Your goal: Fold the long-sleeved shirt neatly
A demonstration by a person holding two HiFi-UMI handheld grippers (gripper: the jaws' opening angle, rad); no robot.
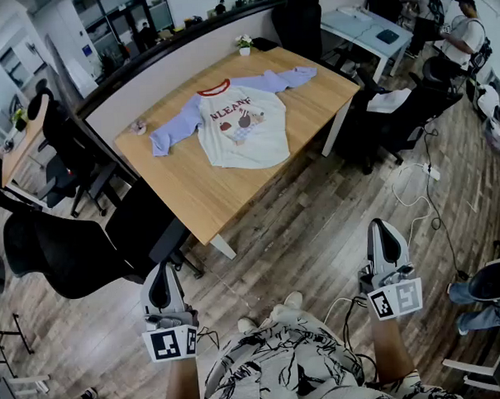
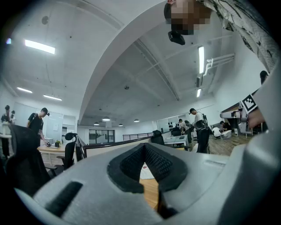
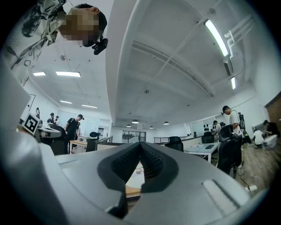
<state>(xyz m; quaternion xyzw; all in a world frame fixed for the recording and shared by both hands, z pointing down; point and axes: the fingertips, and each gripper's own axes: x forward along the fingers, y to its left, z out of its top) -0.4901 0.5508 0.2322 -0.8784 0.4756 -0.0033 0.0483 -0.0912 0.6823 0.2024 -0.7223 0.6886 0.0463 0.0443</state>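
Observation:
The long-sleeved shirt (image 1: 242,120) lies spread flat on the wooden table (image 1: 192,197). It has a white body, lavender sleeves stretched out to both sides, a red collar and a print on the chest. Both grippers hang over the floor, well short of the table's near corner. My left gripper (image 1: 160,271) is shut and holds nothing. My right gripper (image 1: 384,227) is likewise shut and empty. In the left gripper view the closed jaws (image 2: 144,146) leave a gap that shows a sliver of shirt (image 2: 144,170). The right gripper view shows the same past its jaws (image 3: 140,144).
Black office chairs stand left of the table (image 1: 58,252) and right of it (image 1: 395,114). A small flower pot (image 1: 244,44) sits at the table's far edge. Cables (image 1: 423,183) trail over the wooden floor. People (image 1: 466,32) stand by another desk (image 1: 367,28) at the back right.

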